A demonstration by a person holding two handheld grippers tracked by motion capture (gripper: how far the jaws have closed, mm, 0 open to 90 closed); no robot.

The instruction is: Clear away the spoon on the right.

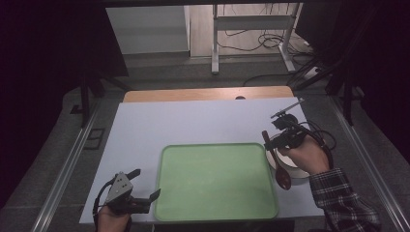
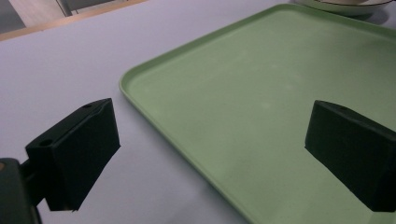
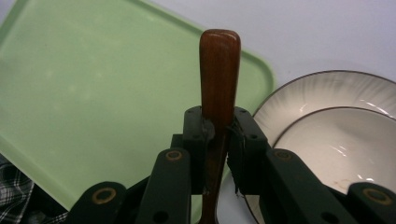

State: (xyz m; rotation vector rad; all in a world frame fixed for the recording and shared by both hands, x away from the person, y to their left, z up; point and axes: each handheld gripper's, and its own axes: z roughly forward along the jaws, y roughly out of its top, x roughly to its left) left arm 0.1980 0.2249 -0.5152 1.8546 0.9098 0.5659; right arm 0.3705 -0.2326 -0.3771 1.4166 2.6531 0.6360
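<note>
Clamped between the pressed-together jaws of the right tongs (image 3: 218, 133), a brown wooden spoon (image 3: 219, 79) is held by its handle, as is seen in the right gripper view. In that view the handle end is raised above the jaws, with the green tray (image 3: 93, 93) behind it at the left and a white dish (image 3: 327, 107) with a dark rim line at the right. A second, smaller rim is seen inside the dish; whether 2 dishes are stacked cannot be told.

In the high view the right tongs (image 1: 285, 137) are held at the right edge of the tray (image 1: 215, 181), over the dish (image 1: 295, 170). The spoon (image 1: 276, 162) is slanted there, its bowl end lowered toward the person and its handle end up by the tongs. It is carried above the dish and the tray's right rim; whether the bowl end touches anything cannot be told.

The left tongs (image 1: 145, 186) are held low at the near left corner of the tray, over the pale surface (image 1: 145, 125). In the left gripper view their jaws are spread wide and nothing is gripped: 1 jaw is seen above the surface (image 2: 60, 60), the other above the tray (image 2: 243, 93), with the rim passing between them. A part of the dish (image 2: 345, 5) is seen at the top edge of that view.
</note>
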